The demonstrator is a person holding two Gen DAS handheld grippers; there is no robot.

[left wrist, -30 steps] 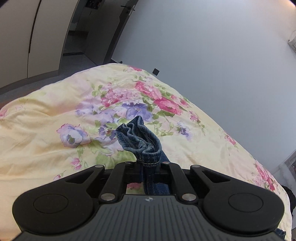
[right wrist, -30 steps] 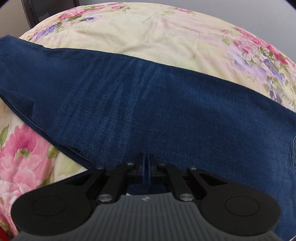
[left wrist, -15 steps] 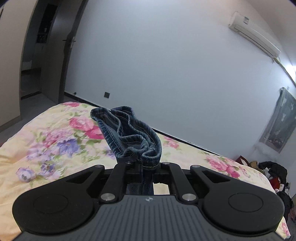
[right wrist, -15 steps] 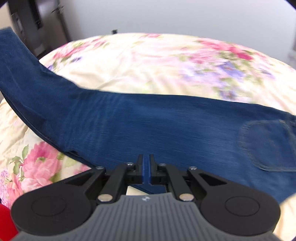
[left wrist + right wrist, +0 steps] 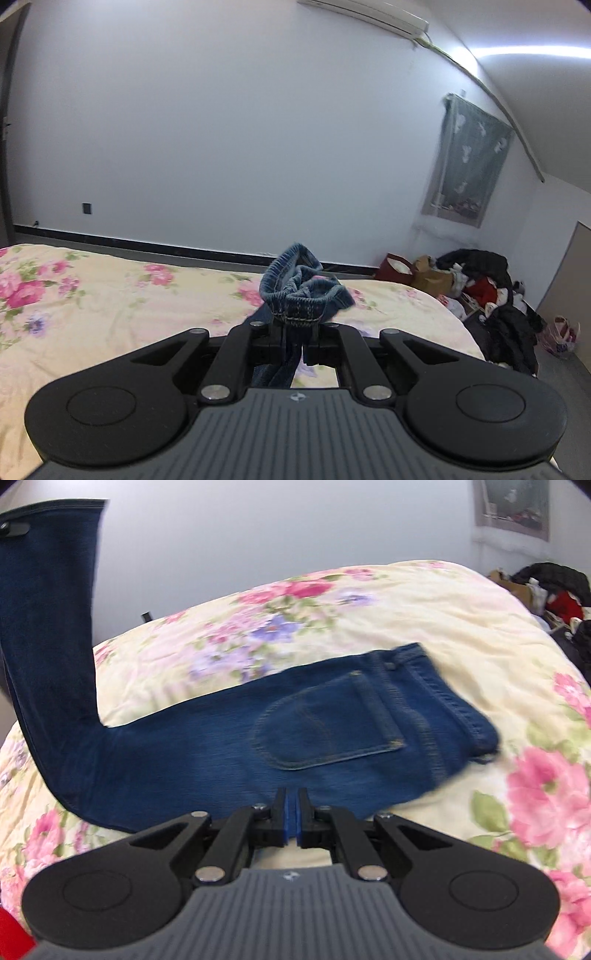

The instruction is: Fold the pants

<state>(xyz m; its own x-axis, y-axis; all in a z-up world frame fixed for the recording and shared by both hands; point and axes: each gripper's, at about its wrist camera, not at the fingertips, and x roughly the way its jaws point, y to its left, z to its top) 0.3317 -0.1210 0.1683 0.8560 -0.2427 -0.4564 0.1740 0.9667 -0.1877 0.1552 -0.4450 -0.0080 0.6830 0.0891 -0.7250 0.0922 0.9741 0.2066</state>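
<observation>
— Any writing you can read here, on anything at all?

— None. The left gripper (image 5: 293, 341) carries a small pale emblem on its grey ribbed body, just behind the fingers, but that is a mark, not letters.

— And on the other one?

— The right gripper (image 5: 292, 821) has the same small emblem in the same spot. The pants (image 5: 332, 734) ahead of it show only stitching on the pocket, with no tag I can make out.
</observation>
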